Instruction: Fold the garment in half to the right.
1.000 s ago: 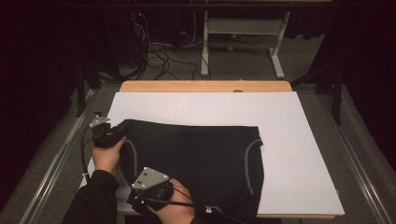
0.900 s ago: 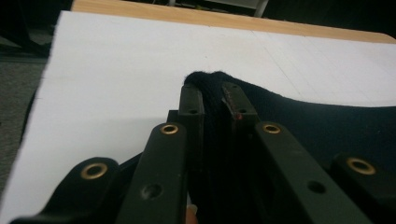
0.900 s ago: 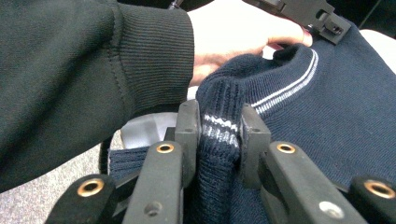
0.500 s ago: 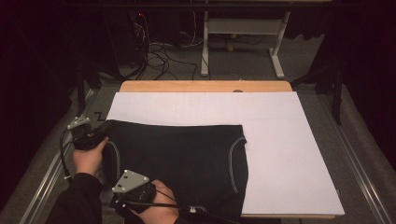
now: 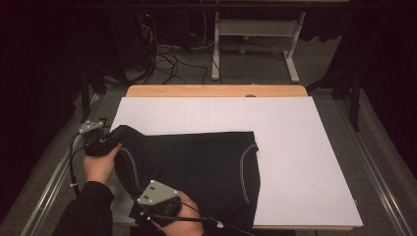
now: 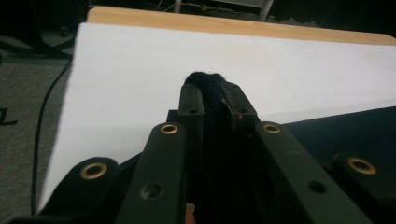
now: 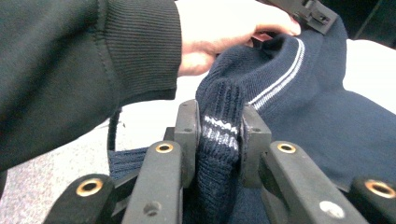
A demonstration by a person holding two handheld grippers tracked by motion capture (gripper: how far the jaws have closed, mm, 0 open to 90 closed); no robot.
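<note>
A dark navy knitted garment (image 5: pixel 196 167) with thin white stripes lies folded on the white sheet (image 5: pixel 295 147) covering the table. My left gripper (image 5: pixel 114 139) is shut on the garment's far left corner, lifting it a little; in the left gripper view a bunch of dark knit (image 6: pixel 212 100) is pinched between its pads. My right gripper (image 5: pixel 147 204) is shut on the garment's near left edge by the table's front. In the right gripper view its jaws clamp a ribbed, white-striped band (image 7: pixel 219 135), with the other hand (image 7: pixel 224 32) and the garment (image 7: pixel 327 116) beyond.
The wooden tabletop's far edge (image 5: pixel 216 90) shows beyond the white sheet. The sheet's right half (image 5: pixel 314 167) is bare. Past the table stand a white desk frame (image 5: pixel 255 39) and loose cables (image 5: pixel 167 54) on the floor. Metal rails (image 5: pixel 383 162) run along both sides.
Both hands and the garment shifted left and then partly back to the right. The left gripper has risen a little, lifting the far left corner off the sheet.
</note>
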